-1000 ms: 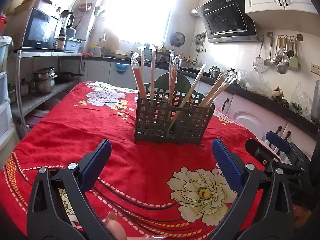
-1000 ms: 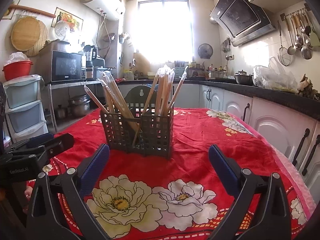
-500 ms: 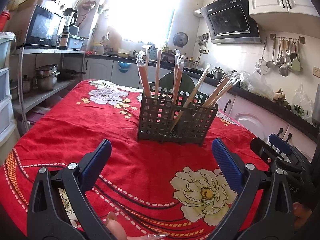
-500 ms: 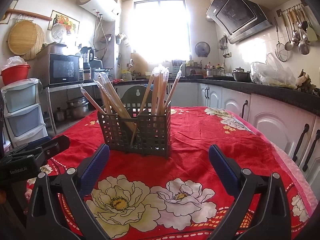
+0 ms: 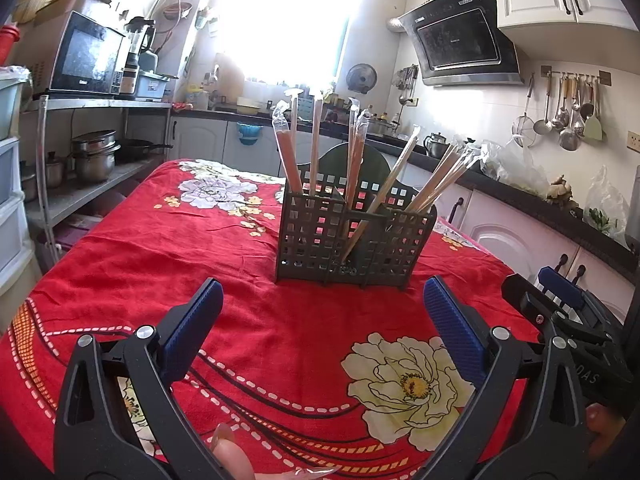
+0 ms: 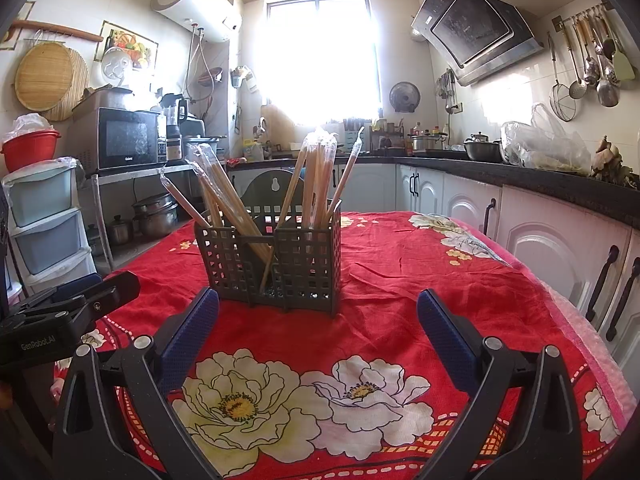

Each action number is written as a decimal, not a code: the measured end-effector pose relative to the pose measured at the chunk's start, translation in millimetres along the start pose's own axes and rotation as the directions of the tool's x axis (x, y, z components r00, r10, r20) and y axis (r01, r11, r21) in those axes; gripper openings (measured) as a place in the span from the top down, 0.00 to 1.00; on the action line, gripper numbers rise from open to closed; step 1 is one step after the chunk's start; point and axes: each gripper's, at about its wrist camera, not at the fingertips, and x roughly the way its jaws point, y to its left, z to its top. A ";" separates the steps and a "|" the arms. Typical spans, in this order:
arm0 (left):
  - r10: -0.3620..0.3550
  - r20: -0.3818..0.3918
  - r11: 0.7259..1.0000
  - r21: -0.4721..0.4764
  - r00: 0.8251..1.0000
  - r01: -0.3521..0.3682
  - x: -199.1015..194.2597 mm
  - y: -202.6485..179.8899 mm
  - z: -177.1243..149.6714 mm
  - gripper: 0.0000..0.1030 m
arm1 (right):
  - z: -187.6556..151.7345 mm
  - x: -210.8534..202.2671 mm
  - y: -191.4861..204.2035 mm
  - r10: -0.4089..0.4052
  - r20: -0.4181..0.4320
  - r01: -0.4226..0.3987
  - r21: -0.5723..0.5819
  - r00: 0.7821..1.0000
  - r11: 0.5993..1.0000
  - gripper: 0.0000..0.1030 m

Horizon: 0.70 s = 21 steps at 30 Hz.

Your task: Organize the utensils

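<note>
The left gripper (image 5: 322,318) and right gripper (image 6: 318,320) are hovering over the red floral tablecloth (image 5: 280,340), both jaws spread wide and holding nothing. The grey lattice utensil caddy (image 5: 352,240) is standing at 12 o'clock, just ahead. Wrapped chopsticks (image 6: 316,184) are leaning in its compartments; none are lying loose. Judgement: any tidying grasp should pinch one sleeve mid-shaft, lifting straight up to avoid tipping the caddy.

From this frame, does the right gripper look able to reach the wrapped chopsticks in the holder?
Probably yes. The right gripper is open and faces the holder across bare tablecloth; the wrapped chopsticks stand well above its rim, unobstructed.
</note>
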 end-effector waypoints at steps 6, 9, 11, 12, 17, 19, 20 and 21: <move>0.000 0.000 1.000 0.001 1.000 0.000 0.0 -0.5 0.0 0.10 | -0.1 0.1 -0.1 0.000 0.000 0.000 0.001 1.000 1.000 0.06; 0.000 -0.002 1.000 0.000 1.000 0.000 0.1 -0.2 0.0 0.10 | -0.2 -0.4 -0.2 -0.002 0.002 0.002 0.001 1.000 1.000 0.06; 0.000 -0.001 1.000 -0.002 1.000 0.000 0.0 -0.2 0.0 0.10 | -0.2 -0.5 -0.4 -0.003 0.004 0.003 0.002 1.000 1.000 0.06; 0.000 -0.001 1.000 -0.002 1.000 0.000 0.1 -0.5 0.0 0.10 | -0.3 -0.6 -0.2 -0.003 0.004 0.003 0.002 1.000 1.000 0.06; 0.000 -0.001 1.000 0.000 1.000 0.000 0.2 -0.5 0.0 0.10 | -0.4 -0.9 -0.3 -0.004 0.004 0.004 0.002 1.000 1.000 0.06; 0.000 -0.001 1.000 0.000 1.000 0.000 0.2 -0.3 0.0 0.10 | -0.4 -1.0 -0.2 -0.005 0.006 0.005 0.002 1.000 1.000 0.06; 0.000 -0.001 1.000 -0.001 1.000 0.000 0.3 -0.4 0.0 0.10 | -0.4 -0.8 -0.3 -0.004 0.005 0.004 0.002 1.000 1.000 0.06; 0.000 0.000 1.000 -0.001 1.000 0.000 0.0 -0.3 0.0 0.10 | -0.5 -0.7 -0.4 -0.004 0.004 0.004 0.002 1.000 1.000 0.06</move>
